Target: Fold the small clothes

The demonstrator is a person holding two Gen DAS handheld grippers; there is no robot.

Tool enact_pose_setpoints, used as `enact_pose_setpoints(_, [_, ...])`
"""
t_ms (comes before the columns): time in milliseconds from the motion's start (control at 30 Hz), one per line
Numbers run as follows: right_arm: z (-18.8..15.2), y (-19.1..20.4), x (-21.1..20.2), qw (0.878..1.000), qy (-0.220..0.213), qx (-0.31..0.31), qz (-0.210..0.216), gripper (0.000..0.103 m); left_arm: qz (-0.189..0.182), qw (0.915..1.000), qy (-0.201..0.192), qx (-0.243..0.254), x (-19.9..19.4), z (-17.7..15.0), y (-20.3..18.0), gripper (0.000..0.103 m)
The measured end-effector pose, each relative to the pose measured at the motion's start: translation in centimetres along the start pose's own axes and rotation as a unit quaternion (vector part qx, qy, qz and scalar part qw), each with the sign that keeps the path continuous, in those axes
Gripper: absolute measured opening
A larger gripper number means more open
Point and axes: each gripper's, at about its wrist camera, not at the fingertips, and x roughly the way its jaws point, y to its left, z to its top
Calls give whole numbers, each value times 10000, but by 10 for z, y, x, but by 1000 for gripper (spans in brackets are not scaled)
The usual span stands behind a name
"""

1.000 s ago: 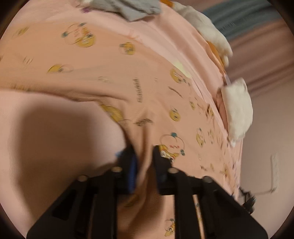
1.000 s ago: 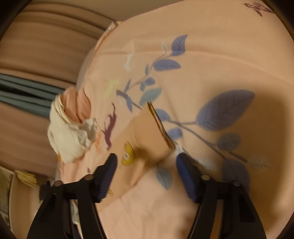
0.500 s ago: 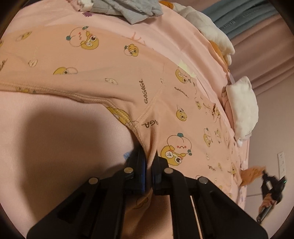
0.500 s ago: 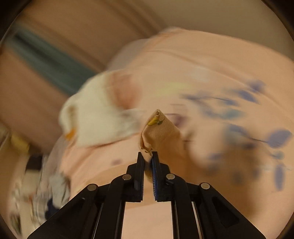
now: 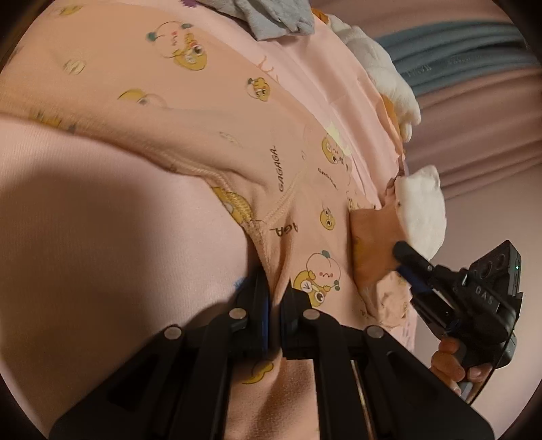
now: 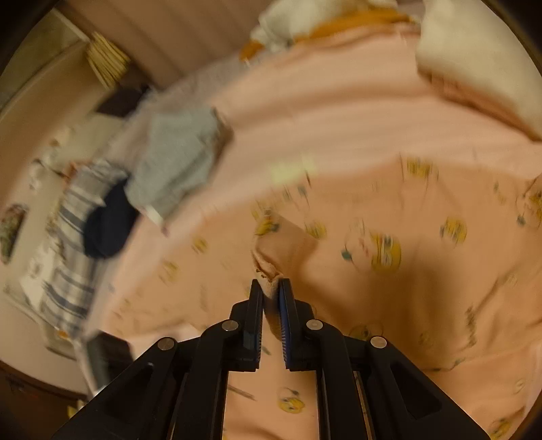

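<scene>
A small peach garment (image 5: 237,111) printed with yellow cartoon figures lies spread on a pink bedsheet (image 5: 84,237). My left gripper (image 5: 276,287) is shut on a stitched seam fold of the garment near its lower edge. My right gripper (image 6: 271,287) pinches a hemmed corner of the same garment (image 6: 406,287) and holds it lifted above the spread part; its jaws are opening slightly with the fabric still between the pads. In the left wrist view the right gripper (image 5: 401,257) enters from the right, a hand around its handle, with the raised flap hanging from it.
A grey garment (image 5: 277,17) lies crumpled at the far side of the bed. White cloths (image 5: 423,210) sit along the right edge, by the curtains (image 5: 474,101). In the right wrist view, a striped cloth (image 6: 71,210) and a dark item (image 6: 108,223) lie off to the left.
My right gripper closed on the garment's corner, rolled over and swung a long way across the bed with it, coming into the left wrist view. My left gripper stayed clamped in place.
</scene>
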Motion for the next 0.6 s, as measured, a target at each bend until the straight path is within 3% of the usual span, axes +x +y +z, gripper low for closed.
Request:
enact_pose_setpoints(67, [1,-11,-17,9999,53,67,-116,45,367,9977,310,477,-2,5,-15,9])
enact_pose_setpoints(100, [6,-25,-37,9995,-74,157,-261,49,679,9944,457,670,-6,7,-26,17])
enact_pose_setpoints(133, [4,-35,-62,9985,-357,179,-372,49,929,9913,477,796,-11,7,-35,35])
enact_pose_setpoints(200, [-2,-54,-112,9954,-871,-36,-388,53,1237,9858,143,1128,-28,6,-59,58])
enact_pose_setpoints(267, [-20,-75,-155,9894,-1290,-113,-664,76,707,9883,-94,1346,-45,2,-80,61])
enact_pose_setpoints(333, [-39,-97,-180,9812,-1579,0,-1110,86,-27,9923,143,1231,-46,-1,-92,65])
enact_pose_setpoints(400, [-60,-124,-197,9774,-1626,269,-1322,86,-526,9925,535,965,-27,-4,-97,68])
enact_pose_setpoints(533, [-98,-171,-210,9816,-1434,902,-879,86,-372,9906,1251,401,45,-11,-96,64])
enact_pose_setpoints(600, [-105,-179,-206,9825,-1334,853,-978,86,-131,9917,1253,263,70,-11,-92,61])
